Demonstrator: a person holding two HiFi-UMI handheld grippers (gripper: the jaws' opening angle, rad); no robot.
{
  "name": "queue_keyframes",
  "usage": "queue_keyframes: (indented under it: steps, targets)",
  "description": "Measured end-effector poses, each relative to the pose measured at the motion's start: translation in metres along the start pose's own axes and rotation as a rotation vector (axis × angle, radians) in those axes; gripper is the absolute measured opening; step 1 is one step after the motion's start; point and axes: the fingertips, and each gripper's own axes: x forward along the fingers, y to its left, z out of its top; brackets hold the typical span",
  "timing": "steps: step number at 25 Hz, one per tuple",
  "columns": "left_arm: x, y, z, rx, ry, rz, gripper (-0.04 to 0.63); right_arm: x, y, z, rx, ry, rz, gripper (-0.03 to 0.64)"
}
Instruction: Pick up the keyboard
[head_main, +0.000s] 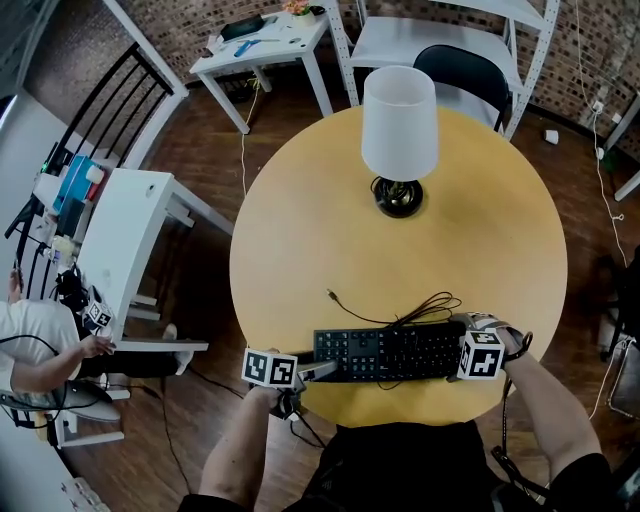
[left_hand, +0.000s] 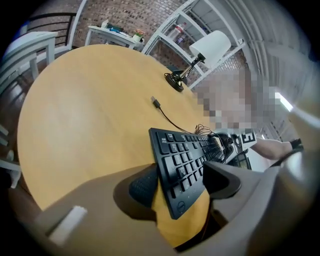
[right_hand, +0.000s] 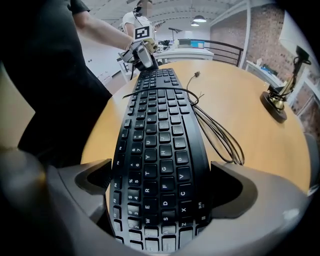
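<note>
A black keyboard (head_main: 390, 352) lies along the near edge of the round yellow table (head_main: 300, 230), with its cable (head_main: 400, 310) looped behind it. My left gripper (head_main: 318, 372) is at the keyboard's left end. In the left gripper view the keyboard's corner (left_hand: 185, 160) sits between the jaws of the left gripper (left_hand: 182, 182), with one pad against its edge and the other over its keys. My right gripper (head_main: 458, 345) is at the right end. In the right gripper view the keyboard (right_hand: 160, 150) fills the span of the right gripper (right_hand: 160, 187), both jaws against its long edges.
A lamp (head_main: 399, 130) with a white shade stands at the table's far side. The cable's plug (head_main: 329, 294) lies loose on the tabletop. A black chair (head_main: 462, 68) is behind the table. White side tables (head_main: 130, 240) stand to the left, where a person sits.
</note>
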Motion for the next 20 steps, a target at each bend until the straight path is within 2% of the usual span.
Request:
queue_keyframes:
  steps: [3, 5, 8, 11, 14, 17, 20]
  targets:
    - [-0.004, 0.002, -0.001, -0.065, -0.048, -0.032, 0.480, -0.002, 0.000, 0.000, -0.010, -0.006, 0.008, 0.594]
    - [-0.003, 0.010, -0.006, -0.098, -0.053, -0.011, 0.476, -0.002, 0.000, 0.001, -0.020, -0.015, 0.009, 0.592]
    - [0.004, 0.023, -0.014, -0.107, -0.031, 0.043, 0.476, 0.000, 0.001, 0.001, -0.029, -0.029, 0.004, 0.592]
    - [0.008, 0.027, -0.012, -0.110, -0.037, 0.055, 0.495, -0.001, 0.000, 0.002, -0.025, -0.040, 0.000, 0.592]
    - [0.011, 0.027, -0.010, -0.166, -0.048, 0.015, 0.494, -0.001, -0.001, 0.002, -0.019, -0.039, 0.009, 0.592]
    - [0.011, 0.025, -0.013, -0.196, -0.020, -0.033, 0.485, 0.000, 0.000, 0.001, -0.018, -0.036, 0.018, 0.592]
    - [0.002, 0.015, -0.016, -0.231, -0.048, -0.122, 0.462, -0.003, 0.002, 0.002, -0.032, -0.039, 0.023, 0.592]
